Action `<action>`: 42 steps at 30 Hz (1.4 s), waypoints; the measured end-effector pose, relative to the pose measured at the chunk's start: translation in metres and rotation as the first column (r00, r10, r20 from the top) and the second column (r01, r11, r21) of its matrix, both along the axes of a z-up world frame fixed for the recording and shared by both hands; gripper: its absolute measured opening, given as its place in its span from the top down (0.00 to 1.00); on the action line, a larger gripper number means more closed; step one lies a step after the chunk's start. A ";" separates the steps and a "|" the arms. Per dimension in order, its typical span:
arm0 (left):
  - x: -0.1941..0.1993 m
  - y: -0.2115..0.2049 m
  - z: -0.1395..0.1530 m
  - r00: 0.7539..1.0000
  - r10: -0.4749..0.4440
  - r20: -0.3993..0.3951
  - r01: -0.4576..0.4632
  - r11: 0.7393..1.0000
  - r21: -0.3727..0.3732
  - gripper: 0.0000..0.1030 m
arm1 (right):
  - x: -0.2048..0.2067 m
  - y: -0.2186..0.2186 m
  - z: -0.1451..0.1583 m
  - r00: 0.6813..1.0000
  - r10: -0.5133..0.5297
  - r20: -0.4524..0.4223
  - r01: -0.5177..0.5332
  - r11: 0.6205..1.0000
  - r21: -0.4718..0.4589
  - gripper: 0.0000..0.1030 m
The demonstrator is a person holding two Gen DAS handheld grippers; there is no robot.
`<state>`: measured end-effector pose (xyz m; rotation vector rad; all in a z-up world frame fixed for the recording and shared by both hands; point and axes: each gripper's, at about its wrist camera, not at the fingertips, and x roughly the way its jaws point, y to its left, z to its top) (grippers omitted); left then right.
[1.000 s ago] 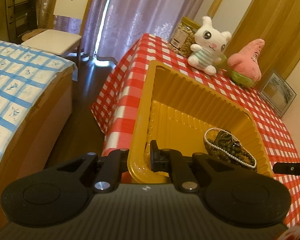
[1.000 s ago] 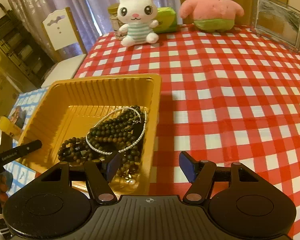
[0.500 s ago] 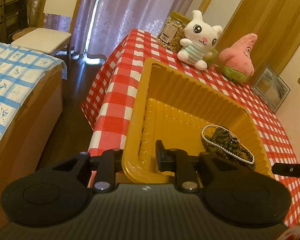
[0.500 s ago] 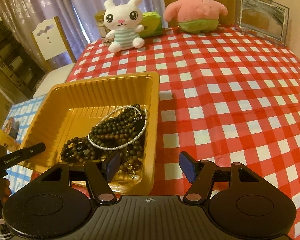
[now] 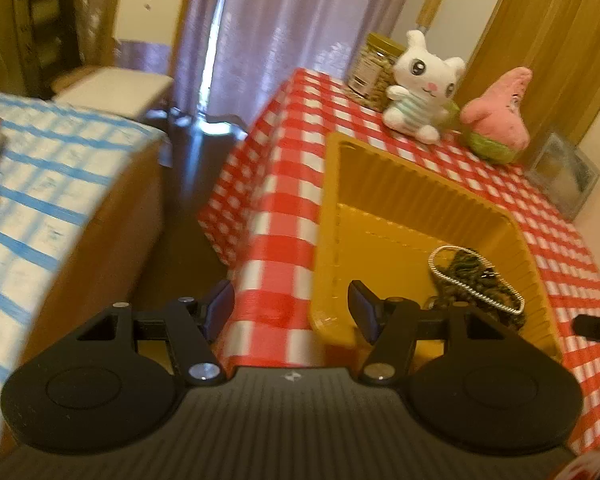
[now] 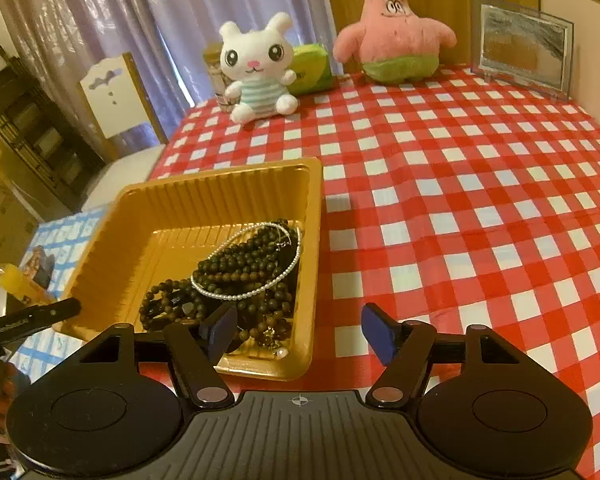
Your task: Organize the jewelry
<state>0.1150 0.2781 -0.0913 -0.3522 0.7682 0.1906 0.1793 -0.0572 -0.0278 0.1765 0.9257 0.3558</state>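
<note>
Only rightward, beads (image 6: 236, 276) clear in tray (image 6: 236, 184); both jaws opening, empty

Both wrist views look down, sharing the tray (image 5: 420, 184).

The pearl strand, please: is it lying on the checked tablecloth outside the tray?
No, the pearl strand lies inside the gold tray, on top of the dark bead necklaces.

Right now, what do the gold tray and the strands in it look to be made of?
Gold tray: thin moulded plastic, glossy, by its ribbed walls and sheen. Dark beads: probably matte wood, possibly stone. White strand: tiny shiny beads, pearl-like, perhaps plastic.
</note>
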 end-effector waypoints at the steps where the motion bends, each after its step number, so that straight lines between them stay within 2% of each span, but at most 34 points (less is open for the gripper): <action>1: -0.005 -0.003 0.006 1.000 0.006 -0.001 -0.006 1.000 0.028 0.42 | -0.003 -0.003 0.001 1.000 0.003 0.002 -0.003 1.000 0.005 0.31; 5: -0.018 -0.032 0.030 1.000 -0.001 -0.015 0.004 0.987 0.163 0.34 | -0.014 -0.015 0.004 1.000 0.022 -0.007 -0.021 1.000 0.017 0.30; 9: -0.023 -0.078 0.042 0.997 -0.061 -0.050 0.071 0.970 0.231 0.27 | -0.026 -0.031 0.009 0.999 0.035 -0.017 -0.035 0.999 -0.006 0.30; 12: -0.027 -0.113 0.046 0.995 -0.083 -0.060 0.095 0.968 0.234 0.19 | -0.040 -0.045 0.014 0.999 0.049 -0.003 -0.049 0.998 -0.035 0.30; 16: -0.036 -0.157 0.050 0.992 -0.107 -0.063 0.118 0.968 0.220 0.16 | -0.060 -0.067 0.019 0.998 0.060 0.015 -0.059 0.997 -0.051 0.30; 20: -0.049 -0.200 0.056 0.987 -0.149 -0.054 0.157 0.959 0.235 0.16 | -0.077 -0.091 0.022 0.999 0.049 0.017 -0.048 0.998 -0.049 0.30; 26: -0.066 -0.249 0.065 0.970 -0.225 -0.096 0.239 0.953 0.185 0.18 | -0.105 -0.124 0.027 1.000 0.029 0.009 -0.029 0.998 -0.051 0.30; 31: -0.086 -0.279 0.071 0.968 -0.232 -0.096 0.247 0.948 0.202 0.18 | -0.128 -0.143 0.032 1.000 0.026 -0.001 -0.026 0.998 -0.052 0.30; 42: -0.124 -0.308 0.085 0.965 -0.249 -0.087 0.262 0.942 0.210 0.18 | -0.167 -0.161 0.039 1.000 0.028 -0.012 -0.028 0.998 -0.048 0.30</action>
